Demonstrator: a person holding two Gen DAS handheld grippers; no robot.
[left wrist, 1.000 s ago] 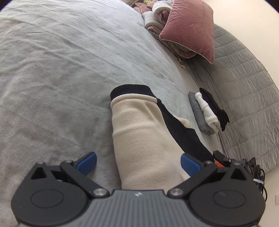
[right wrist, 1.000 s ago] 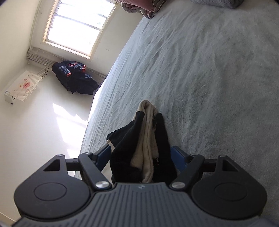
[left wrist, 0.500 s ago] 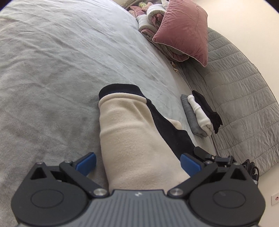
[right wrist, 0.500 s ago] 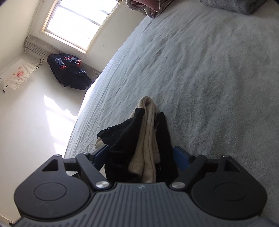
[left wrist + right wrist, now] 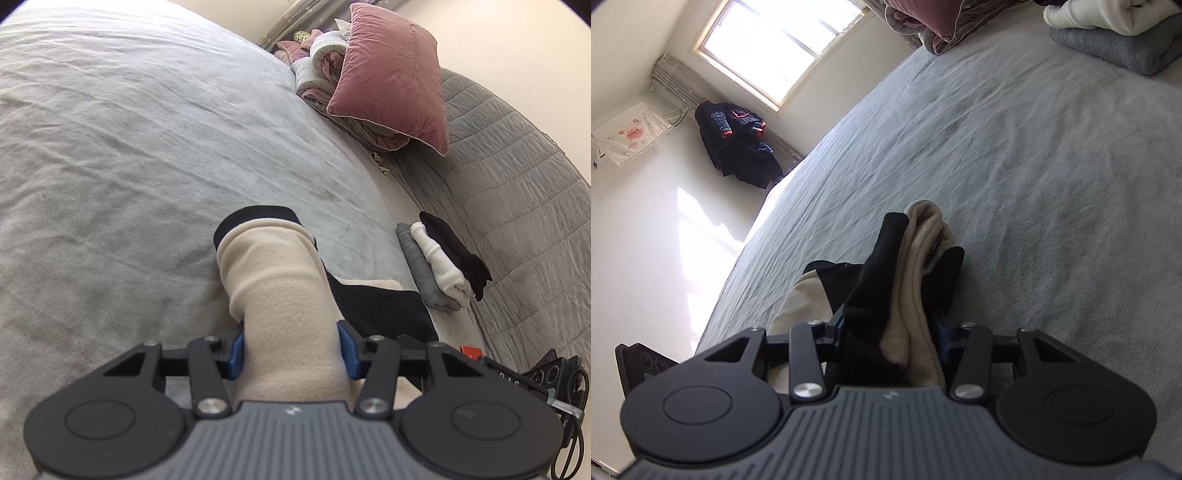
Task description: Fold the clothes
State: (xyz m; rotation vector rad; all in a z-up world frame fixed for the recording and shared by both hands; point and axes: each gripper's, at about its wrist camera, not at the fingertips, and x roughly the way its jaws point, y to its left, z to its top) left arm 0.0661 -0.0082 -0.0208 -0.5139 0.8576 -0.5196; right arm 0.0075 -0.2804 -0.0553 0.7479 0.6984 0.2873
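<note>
Closest to me, my left claw [image 5: 291,349] has just been closing, and its blue pads [image 5: 236,352] now press on both sides of a thick cream fold of the cream-and-black fleece garment [image 5: 273,280], so it is gripping that garment. The claw tilts downward toward the bed [image 5: 129,147], with the cream roll running straight out from between the fingers and ending in a black cuff resting on the grey cover. My right claw [image 5: 892,339] has likewise just been closing and is clamped on a bunched edge of the same garment [image 5: 908,280], black and cream layers pinched together and standing up between the fingers; it too angles down at the bed [image 5: 1034,184], rolled somewhat to one side. Beside the garment, on the side toward the quilted grey headboard [image 5: 517,184], a black part of it lies flat on the cover. Just past that, near the bed's edge, sits a small row of folded clothes [image 5: 439,266]: one grey, one white, one black, touching one another. Farther beyond the garment, at the bed's far end, a dusty-pink pillow [image 5: 388,74] leans on a rolled quilt [image 5: 321,59]. In the right wrist view, well beyond the garment and off the bed, a dark jacket [image 5: 738,147] hangs in the corner under a bright window [image 5: 783,40].
</note>
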